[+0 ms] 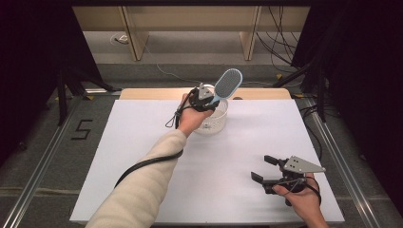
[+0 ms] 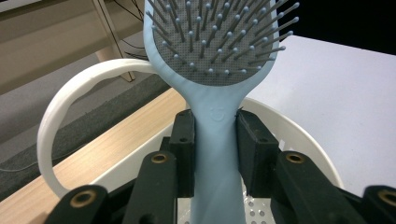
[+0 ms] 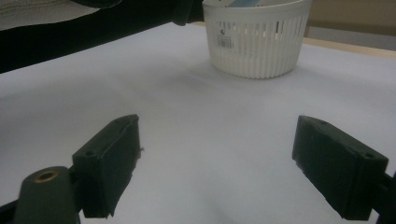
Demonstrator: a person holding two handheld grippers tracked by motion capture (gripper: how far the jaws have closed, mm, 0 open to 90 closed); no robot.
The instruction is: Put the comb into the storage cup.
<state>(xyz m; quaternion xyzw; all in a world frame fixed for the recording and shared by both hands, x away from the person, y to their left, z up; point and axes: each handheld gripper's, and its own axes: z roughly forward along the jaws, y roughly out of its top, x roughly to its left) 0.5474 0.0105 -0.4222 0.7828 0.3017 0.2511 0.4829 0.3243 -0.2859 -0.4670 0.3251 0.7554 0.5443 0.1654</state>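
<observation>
Two grippers are mine at this white-topped table (image 1: 142, 142), and one of them is busy. My left gripper (image 1: 205, 97), at the far edge of the table, clamps the handle of a pale blue plastic paddle hairbrush (image 1: 227, 84); in the left gripper view its black pads (image 2: 183, 140) press the handle from both sides, just below the grey cushion studded with grey bristles (image 2: 215, 37). The hairbrush stands tilted, its head up and leaning toward the right of the high view, its handle end down inside a round white slotted plastic basket (image 1: 216, 121). That basket stands on the table directly under my left hand (image 1: 191, 118), with its thin white hoop handle (image 2: 70, 102) raised at one side in the left gripper view. My right gripper (image 1: 266, 171) hangs near the front right corner of the table, well apart from the basket, jaws spread wide with nothing between them, pointing toward the basket (image 3: 254, 39) across bare white surface.
</observation>
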